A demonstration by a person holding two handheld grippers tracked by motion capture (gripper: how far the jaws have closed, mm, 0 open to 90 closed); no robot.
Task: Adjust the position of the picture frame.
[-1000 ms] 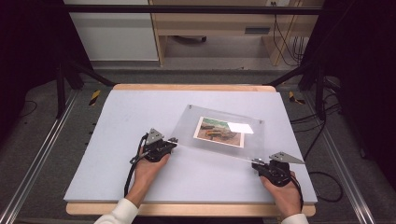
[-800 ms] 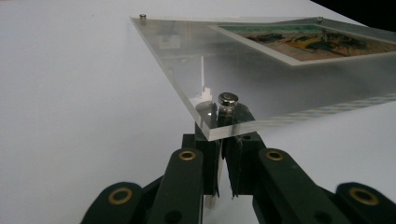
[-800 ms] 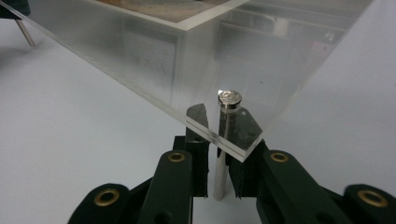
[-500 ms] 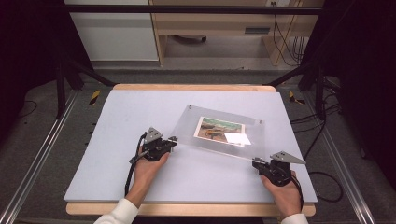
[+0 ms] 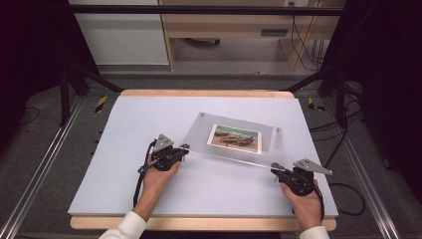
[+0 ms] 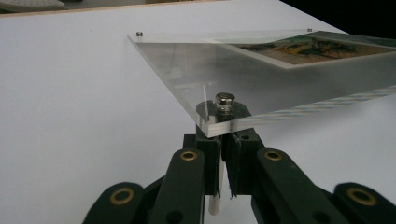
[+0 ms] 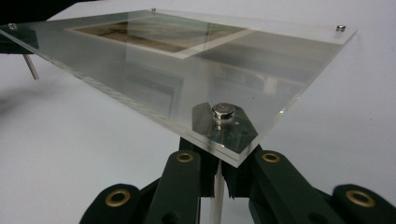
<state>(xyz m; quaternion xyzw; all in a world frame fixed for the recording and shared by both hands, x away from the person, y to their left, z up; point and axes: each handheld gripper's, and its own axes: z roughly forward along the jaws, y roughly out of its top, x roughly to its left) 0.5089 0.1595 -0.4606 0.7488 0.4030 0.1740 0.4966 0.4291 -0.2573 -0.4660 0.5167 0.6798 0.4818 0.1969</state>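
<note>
A clear acrylic photo frame [image 5: 201,137] with a landscape photo [image 5: 235,138] inside hangs just above the white table [image 5: 119,144], tilted, its far edge low. My left gripper [image 5: 183,149] holds its near left corner and my right gripper [image 5: 276,169] its near right corner. In the left gripper view the jaws [image 6: 223,140] are shut on the thin metal leg [image 6: 214,200] under the corner's silver stud [image 6: 224,99]. In the right gripper view the jaws [image 7: 218,161] are likewise shut on the leg [image 7: 215,200] below that corner's stud [image 7: 222,110].
The table has a wooden rim [image 5: 209,93] at the back. Metal rails [image 5: 45,164] run along both sides. Cables [image 5: 343,194] lie on the floor at the right, and a cabinet [image 5: 119,40] stands behind.
The bright glare on the acrylic slid toward the near edge and vanished, so the panel's tilt shifted a little. Both hands stay where they were.
</note>
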